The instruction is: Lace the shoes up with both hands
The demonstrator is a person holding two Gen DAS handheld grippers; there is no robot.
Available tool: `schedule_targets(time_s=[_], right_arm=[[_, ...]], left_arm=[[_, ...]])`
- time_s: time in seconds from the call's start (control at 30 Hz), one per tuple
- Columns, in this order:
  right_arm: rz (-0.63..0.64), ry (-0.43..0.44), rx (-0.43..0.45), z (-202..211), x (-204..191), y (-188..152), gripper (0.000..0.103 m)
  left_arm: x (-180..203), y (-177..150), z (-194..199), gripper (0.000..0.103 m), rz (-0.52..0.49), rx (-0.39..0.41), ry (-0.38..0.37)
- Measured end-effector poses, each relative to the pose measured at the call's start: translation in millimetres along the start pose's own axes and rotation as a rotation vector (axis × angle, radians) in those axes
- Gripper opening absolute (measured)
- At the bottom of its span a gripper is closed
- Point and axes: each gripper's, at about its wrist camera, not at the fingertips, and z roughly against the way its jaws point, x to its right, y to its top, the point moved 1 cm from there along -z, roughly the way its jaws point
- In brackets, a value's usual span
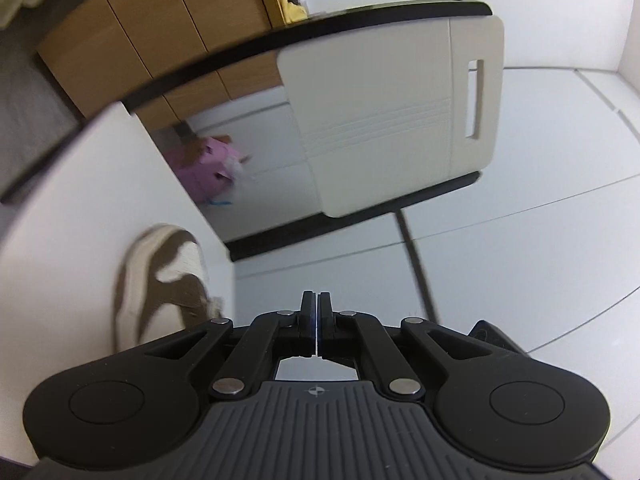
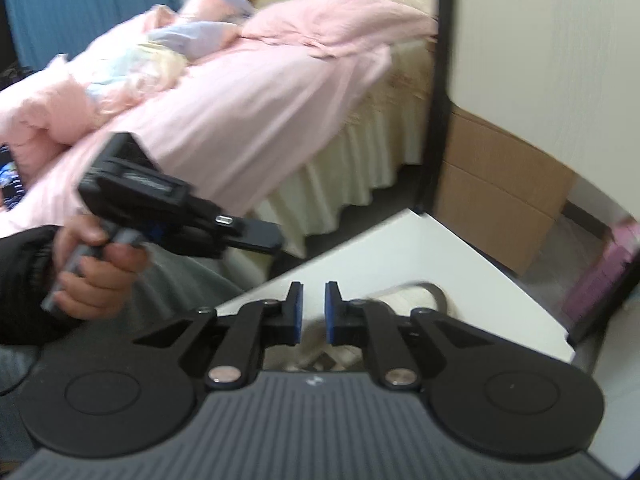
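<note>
A beige and brown shoe (image 1: pixel 160 280) lies on the white table (image 1: pixel 80 208), to the left of my left gripper (image 1: pixel 317 312). That gripper is shut, with nothing visible between its pads, and is out past the table's edge over the floor. In the right wrist view a hand (image 2: pixel 96 276) holds the left gripper (image 2: pixel 256 236) above the table's near-left corner. My right gripper (image 2: pixel 314 308) is open, just above the shoe (image 2: pixel 416 296), whose pale upper shows between and behind the fingers. No lace can be made out clearly.
A white panel (image 1: pixel 384 120) in a black frame stands on the pale tiled floor beyond the table. A dark thin line (image 1: pixel 416 264) runs across the floor. A pink box (image 1: pixel 212 168) and wooden cabinets (image 1: pixel 160 40) are behind. A pink-covered bed (image 2: pixel 240 100) and a cardboard box (image 2: pixel 496 184) flank the table.
</note>
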Motion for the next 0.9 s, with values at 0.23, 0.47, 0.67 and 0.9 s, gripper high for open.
schedule_targets(time_s=[0.23, 0.47, 0.67, 0.9], right_arm=[[0.304, -0.014, -0.132, -29, -14, -17, 0.043], [1.091, -0.129, -0.287, -58, -86, -49, 0.043], [1.370, -0.166, -0.304, -81, -115, -68, 0.039], [1.122, -0.156, -0.244, -68, -99, -40, 0.003]], left_arm=[[6, 2, 4, 0.039, -0.082, 0.037, 0.105], [7, 4, 5, 0.052, -0.118, 0.048, 0.170], [3, 7, 7, 0.053, -0.091, 0.056, 0.201], [4, 8, 11, 0.052, -0.090, 0.081, 0.174]])
